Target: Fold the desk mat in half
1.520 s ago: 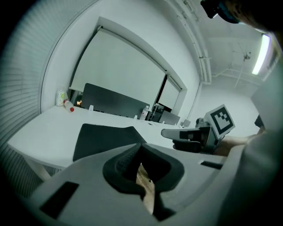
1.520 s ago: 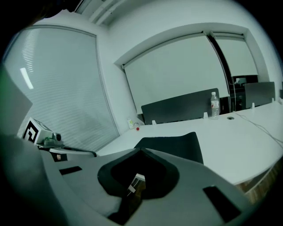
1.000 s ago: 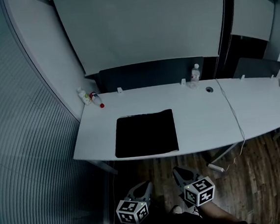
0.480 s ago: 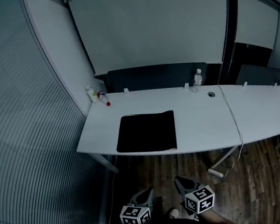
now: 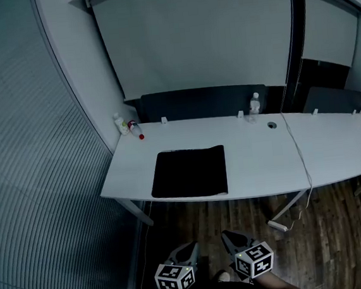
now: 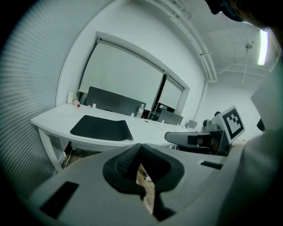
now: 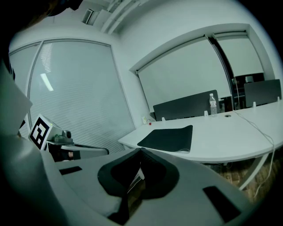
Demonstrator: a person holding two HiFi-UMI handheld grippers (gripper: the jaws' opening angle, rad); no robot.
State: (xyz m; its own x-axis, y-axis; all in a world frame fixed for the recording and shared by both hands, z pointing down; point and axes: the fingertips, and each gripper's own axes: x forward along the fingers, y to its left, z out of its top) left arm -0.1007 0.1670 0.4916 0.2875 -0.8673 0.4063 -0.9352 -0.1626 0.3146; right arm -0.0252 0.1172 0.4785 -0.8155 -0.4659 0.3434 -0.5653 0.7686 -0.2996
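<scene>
A black desk mat [image 5: 189, 172] lies flat near the front edge of the white desk [image 5: 259, 165], left of its middle. It also shows in the left gripper view [image 6: 102, 128] and the right gripper view [image 7: 168, 137]. Both grippers hang low over the wooden floor, well short of the desk and touching nothing. My left gripper [image 5: 190, 248] [image 6: 140, 145] is shut with nothing between its tips. Beside it, my right gripper [image 5: 231, 236] [image 7: 140, 151] is also shut and empty.
Two small bottles [image 5: 122, 123] [image 5: 136, 130] stand at the desk's back left corner and a water bottle [image 5: 253, 104] at the back. A cable [image 5: 299, 154] runs across the desk to a power strip [image 5: 278, 225] on the floor. A slatted wall [image 5: 38, 186] closes the left side.
The view has drawn back a little, so the desk sits slightly farther and smaller. Both grippers stay shut and low in the picture. The mat has not moved.
</scene>
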